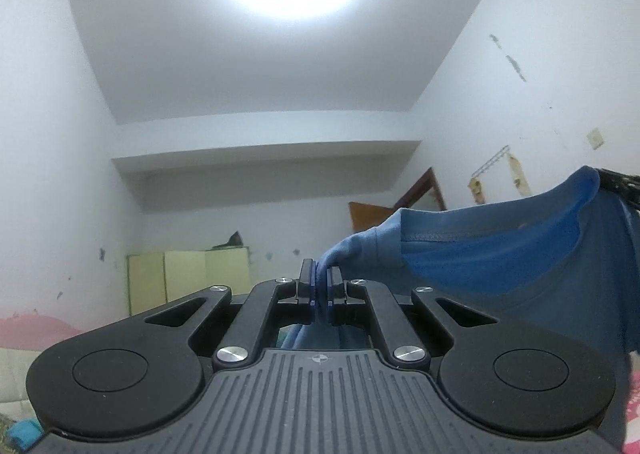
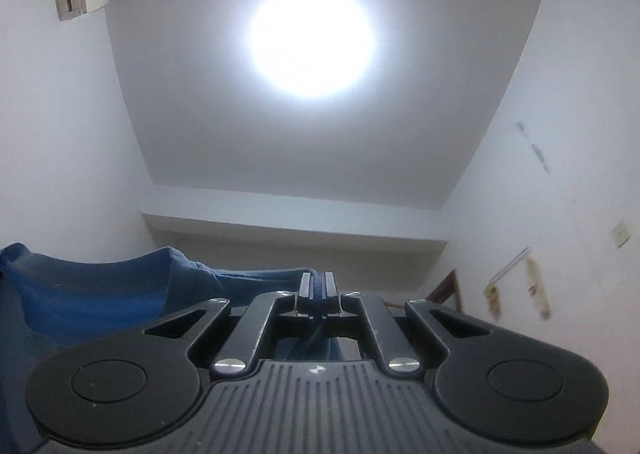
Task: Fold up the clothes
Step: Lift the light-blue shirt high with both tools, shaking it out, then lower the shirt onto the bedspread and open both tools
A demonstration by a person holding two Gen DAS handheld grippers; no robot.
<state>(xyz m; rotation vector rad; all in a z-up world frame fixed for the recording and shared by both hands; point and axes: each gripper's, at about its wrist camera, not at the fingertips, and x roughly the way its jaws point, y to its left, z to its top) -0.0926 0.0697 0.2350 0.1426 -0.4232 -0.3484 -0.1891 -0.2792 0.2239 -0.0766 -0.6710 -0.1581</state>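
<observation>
Left wrist view: your left gripper (image 1: 320, 286) is clamped on a bunched corner of the blue shirt (image 1: 500, 266), which stretches away to its right, collar edge uppermost, toward the other gripper. In the right wrist view your right gripper (image 2: 318, 294) pinches the same shirt (image 2: 92, 294), cloth running off to its left. So the shirt hangs taut between both, raised and level. Beyond lie only a cabinet (image 1: 188, 278) and walls; the surface below is hidden.
</observation>
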